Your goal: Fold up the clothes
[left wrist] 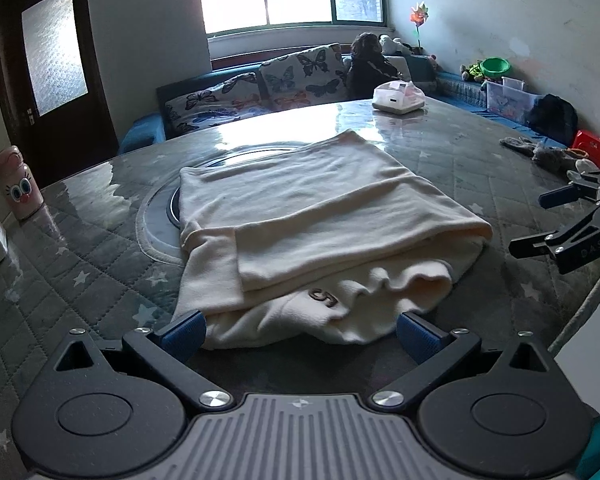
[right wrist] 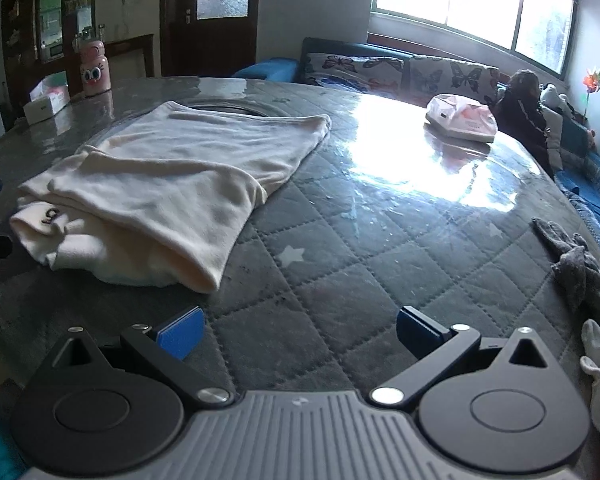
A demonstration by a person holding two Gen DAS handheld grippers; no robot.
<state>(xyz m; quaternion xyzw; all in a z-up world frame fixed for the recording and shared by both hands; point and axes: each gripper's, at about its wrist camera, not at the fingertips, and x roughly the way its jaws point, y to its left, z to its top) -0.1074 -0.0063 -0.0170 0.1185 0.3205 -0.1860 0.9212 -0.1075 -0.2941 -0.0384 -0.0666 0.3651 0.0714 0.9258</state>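
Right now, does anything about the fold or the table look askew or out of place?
The cream garment is folded unevenly: its lower layer bulges out in bunched ripples at the near edge, past the flat top layer. Both grippers, left and right, are open and hold nothing.

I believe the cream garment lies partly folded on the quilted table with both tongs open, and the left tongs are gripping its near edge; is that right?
Not quite: the left tongs grip nothing. The left wrist view shows their blue pads spread wide on either side of the cream garment, at its near edge. The rest holds: it lies partly folded on the quilted table, and the right tongs are open too.
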